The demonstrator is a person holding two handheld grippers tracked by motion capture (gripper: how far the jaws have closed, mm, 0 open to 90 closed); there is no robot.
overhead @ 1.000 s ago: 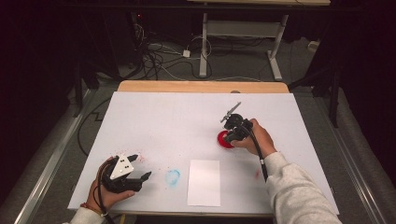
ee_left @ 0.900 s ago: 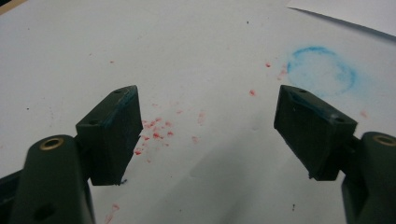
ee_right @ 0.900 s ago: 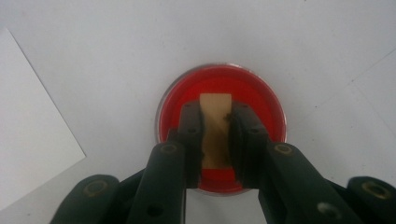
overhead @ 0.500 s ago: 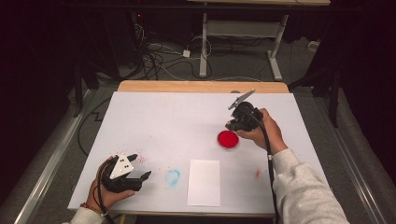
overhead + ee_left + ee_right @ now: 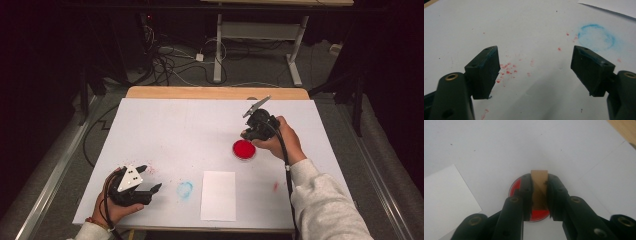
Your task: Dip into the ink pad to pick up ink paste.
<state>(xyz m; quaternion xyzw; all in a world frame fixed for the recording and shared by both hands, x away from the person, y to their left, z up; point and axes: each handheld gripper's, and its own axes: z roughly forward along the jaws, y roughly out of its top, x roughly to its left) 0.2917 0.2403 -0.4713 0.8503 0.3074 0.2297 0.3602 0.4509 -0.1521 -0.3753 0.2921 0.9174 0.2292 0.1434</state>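
The right tool (image 5: 539, 195) gripped a small wooden stamp block (image 5: 539, 185) above the red ink pad (image 5: 244, 149) near the worktop's right edge; a loose pinch could drop it, smearing ink. The left tool (image 5: 535, 71) gaped empty.

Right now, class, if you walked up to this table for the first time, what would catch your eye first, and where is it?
Most striking is the red ink pad, a bright round disc right of centre on the white table. Just above it the right gripper is shut on a small wooden block. Nearer the front edge lie a white sheet of paper and, to its left, a faint blue ring stamp, near the open left gripper.
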